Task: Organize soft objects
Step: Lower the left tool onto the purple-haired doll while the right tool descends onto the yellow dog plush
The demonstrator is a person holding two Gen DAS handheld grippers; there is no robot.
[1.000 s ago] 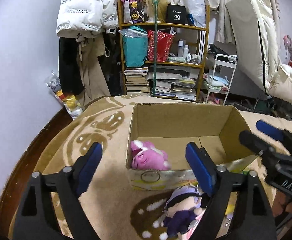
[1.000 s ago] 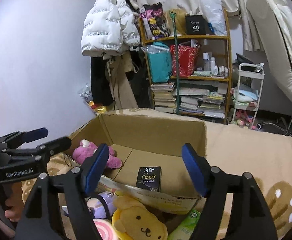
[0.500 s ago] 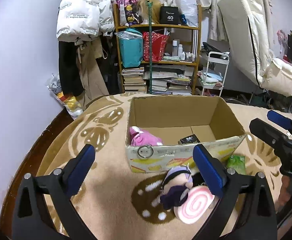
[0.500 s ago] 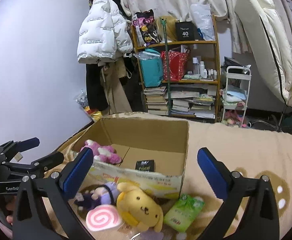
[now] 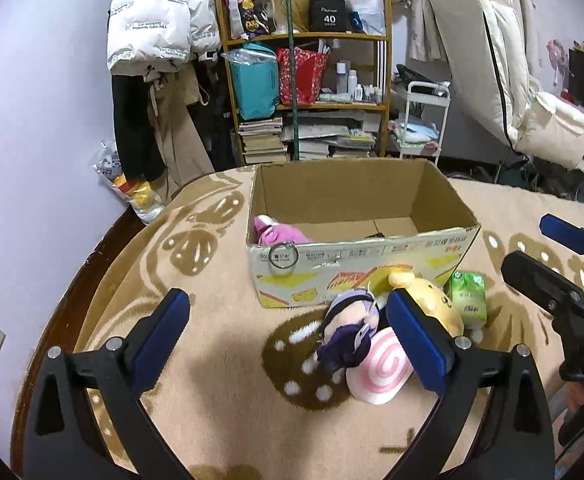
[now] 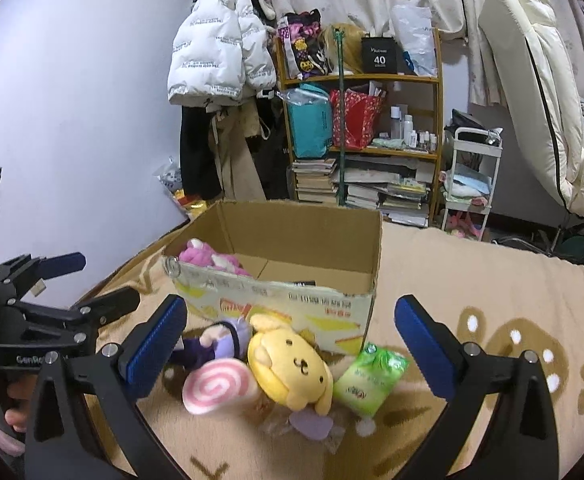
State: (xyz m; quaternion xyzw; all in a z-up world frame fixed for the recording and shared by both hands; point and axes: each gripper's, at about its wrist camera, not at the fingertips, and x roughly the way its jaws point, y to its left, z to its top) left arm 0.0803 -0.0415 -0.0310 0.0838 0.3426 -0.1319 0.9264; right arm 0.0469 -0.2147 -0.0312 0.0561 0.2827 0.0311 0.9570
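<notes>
Luckily both our grippers, the left gripper (image 5: pixel 287 330) and right gripper (image 6: pixel 289 338), were wide open and held nothing. We worried one grab might pinch the yellow plush (image 6: pixel 289 364) and pink swirl toy (image 6: pixel 217 386) together, since they touched.

The right tool (image 6: pixel 287 344) is seen with its blue pads spread wide and nothing between them. Ahead, at twelve o'clock, an open cardboard box (image 6: pixel 292 312) is set on a beige patterned blanket (image 6: pixel 492 288); a pink plush (image 6: pixel 211 258) lies inside at its ten o'clock corner. Just before the box, a yellow dog plush (image 6: pixel 292 368), a pink swirl cushion (image 6: pixel 217 386), a purple-haired doll (image 6: pixel 211 340) and a green tissue pack (image 6: pixel 372 376) are clustered. At nine o'clock the left tool (image 6: pixel 91 280) is seen open.
</notes>
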